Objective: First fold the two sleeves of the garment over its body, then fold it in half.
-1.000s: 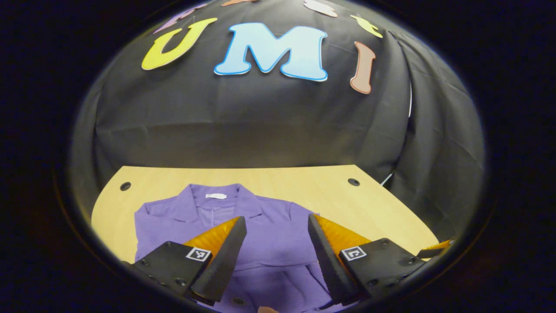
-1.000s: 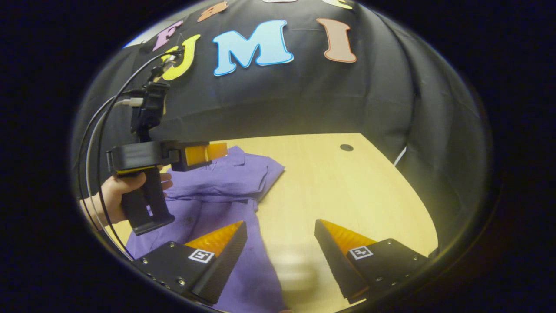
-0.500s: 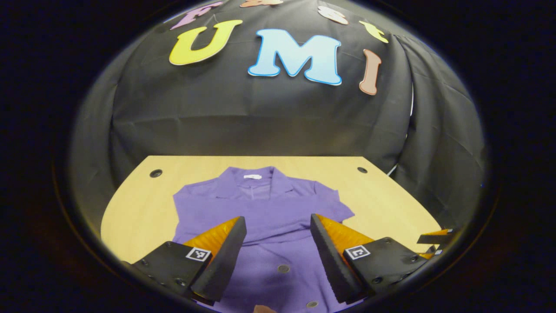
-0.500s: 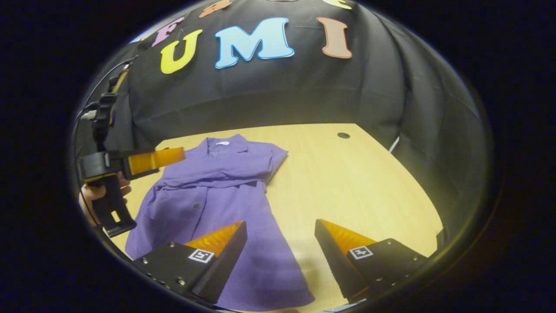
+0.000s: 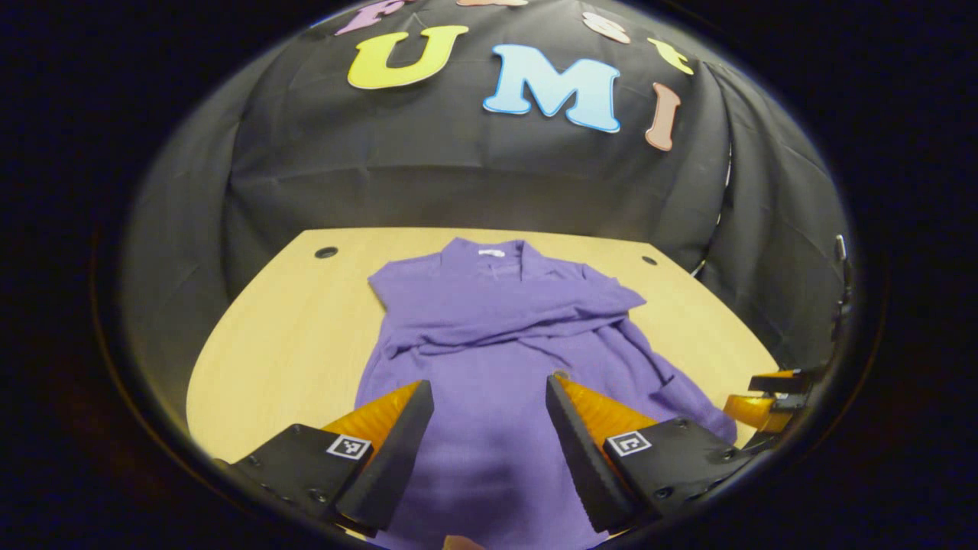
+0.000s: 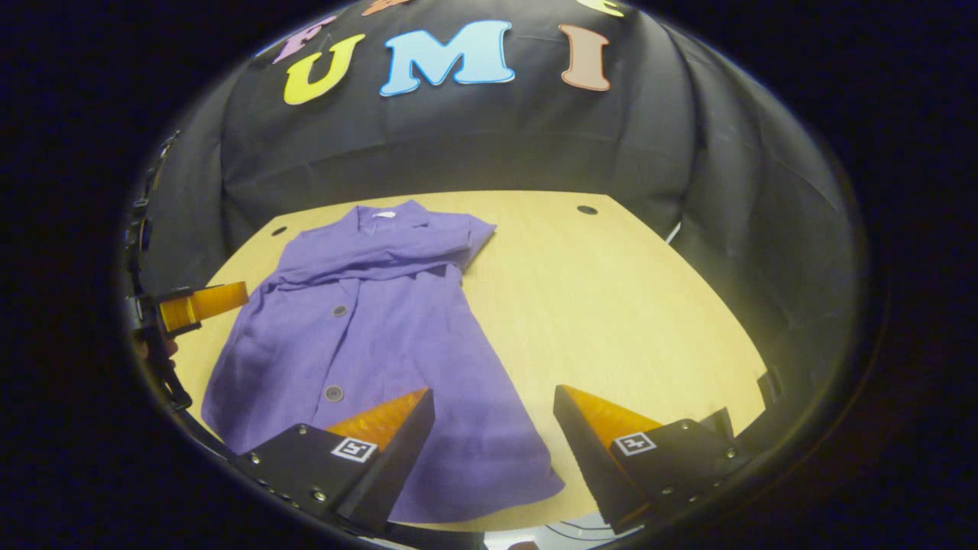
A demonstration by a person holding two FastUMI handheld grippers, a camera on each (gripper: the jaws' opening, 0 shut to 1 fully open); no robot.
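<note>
**Both sleeves folded; both tools clear of garment**

The purple garment (image 6: 367,321) lies flat on the desk (image 6: 626,305), collar toward the booth wall, both sleeves folded across its chest. The left tool (image 5: 485,443) hovers over the lower body, jaws apart, gripping nothing. The right tool (image 6: 493,451) hovers near the hem, jaws likewise apart and empty.
</note>
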